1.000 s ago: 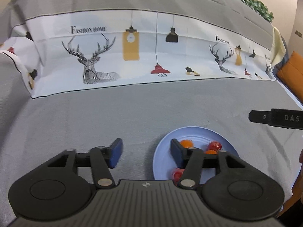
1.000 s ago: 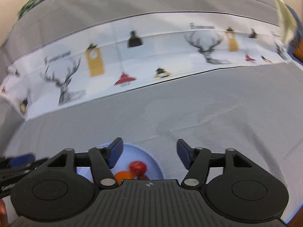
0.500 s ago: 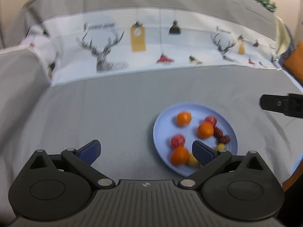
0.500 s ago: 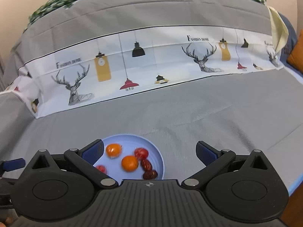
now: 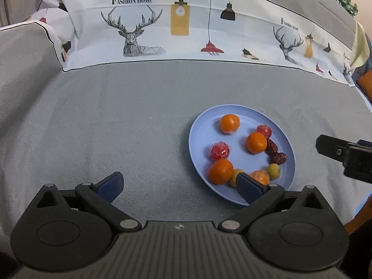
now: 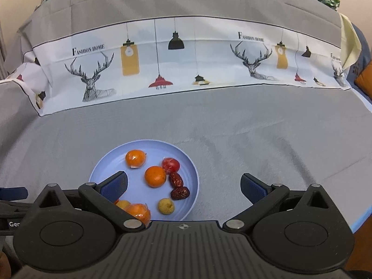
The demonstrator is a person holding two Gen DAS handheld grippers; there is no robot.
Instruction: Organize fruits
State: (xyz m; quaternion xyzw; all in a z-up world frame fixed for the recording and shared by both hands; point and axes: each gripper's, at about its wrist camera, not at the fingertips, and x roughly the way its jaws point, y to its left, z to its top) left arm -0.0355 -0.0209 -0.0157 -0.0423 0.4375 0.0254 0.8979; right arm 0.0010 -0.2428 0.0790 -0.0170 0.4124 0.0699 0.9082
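Observation:
A light blue plate [image 5: 200,125] [image 6: 190,162] sits on the grey cloth and holds several fruits: oranges [image 5: 256,142] [image 6: 155,176], red wrapped fruits [image 5: 220,150] [image 6: 170,164], two dark red dates [image 5: 278,158] [image 6: 180,193] and small yellow fruits [image 5: 273,171] [image 6: 166,206]. My left gripper [image 5: 179,183] is open and empty, above the cloth at the plate's near left. My right gripper [image 6: 183,184] is open and empty, over the plate's near right side; it also shows at the right edge of the left wrist view [image 5: 344,155].
A printed cloth band with deer and lamps [image 5: 186,30] [image 6: 186,65] runs along the back over a raised grey backrest. An orange cushion [image 5: 366,81] lies at the far right. The grey cloth [image 5: 116,127] spreads left of the plate.
Both grippers have opened wide and pulled back and up from the plate. More of the plate and its fruits now shows in both views.

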